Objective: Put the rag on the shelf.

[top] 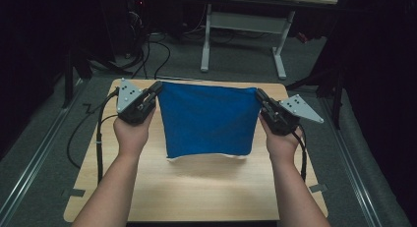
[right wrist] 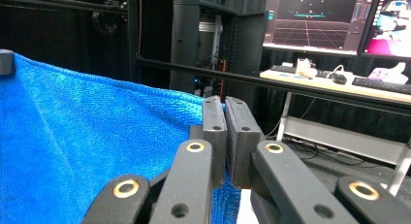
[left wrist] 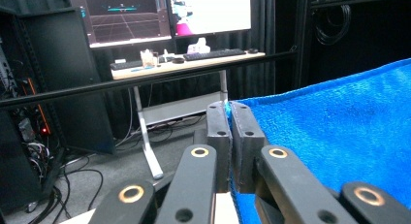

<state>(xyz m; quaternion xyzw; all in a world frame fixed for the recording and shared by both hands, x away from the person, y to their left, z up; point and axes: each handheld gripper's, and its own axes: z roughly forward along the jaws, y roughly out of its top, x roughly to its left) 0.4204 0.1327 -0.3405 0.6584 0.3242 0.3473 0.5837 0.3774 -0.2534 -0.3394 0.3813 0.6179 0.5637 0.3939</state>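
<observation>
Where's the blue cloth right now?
The blue cloth hangs mid-table in the high view, stretched between the left tool and right tool, each clamping a top corner.

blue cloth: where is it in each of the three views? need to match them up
High view: the blue cloth hangs mid-frame over the table, stretched between the left gripper and right gripper.
Left gripper view: it fills the right half, corner pinched in the jaws.
Right gripper view: it fills the left half, corner pinched in the jaws.
Shared landmark: the white-legged desk.
</observation>
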